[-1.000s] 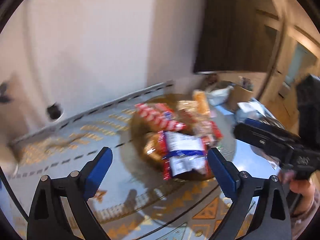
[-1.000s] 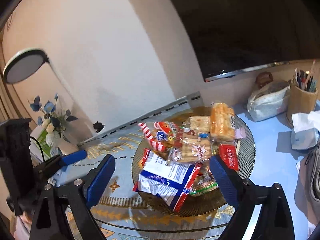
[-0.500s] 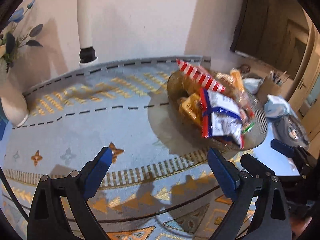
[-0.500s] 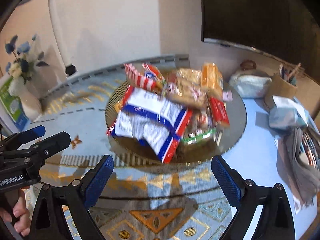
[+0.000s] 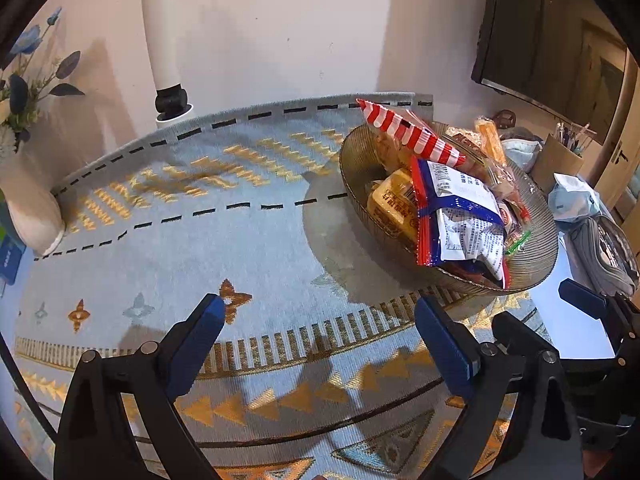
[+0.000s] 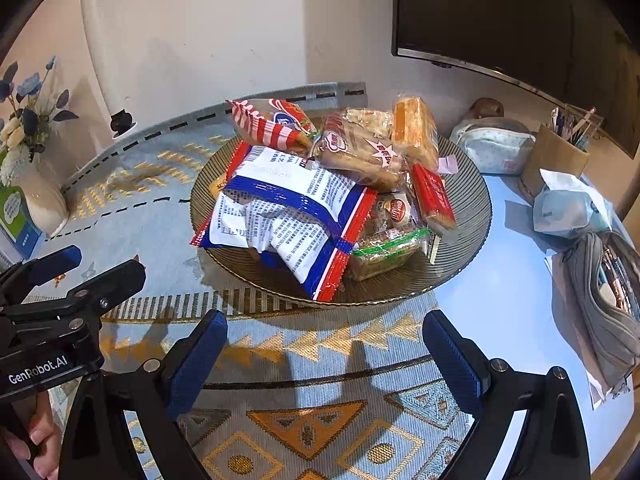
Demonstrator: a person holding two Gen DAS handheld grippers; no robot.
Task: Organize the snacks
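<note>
The left wrist camera looked forward and down between its own blue-padded fingers (image 5: 444, 344) at the patterned cloth (image 5: 192, 232), with the ribbed plate (image 5: 532, 264) of snacks off at 2 o'clock, fairly near. The right wrist camera faced that plate (image 6: 468, 232) squarely at 12 o'clock, close above it. Both views shared the plate, the cloth, the vase (image 5: 28, 208) at 9 o'clock and the dark screen (image 6: 500, 16).
</note>
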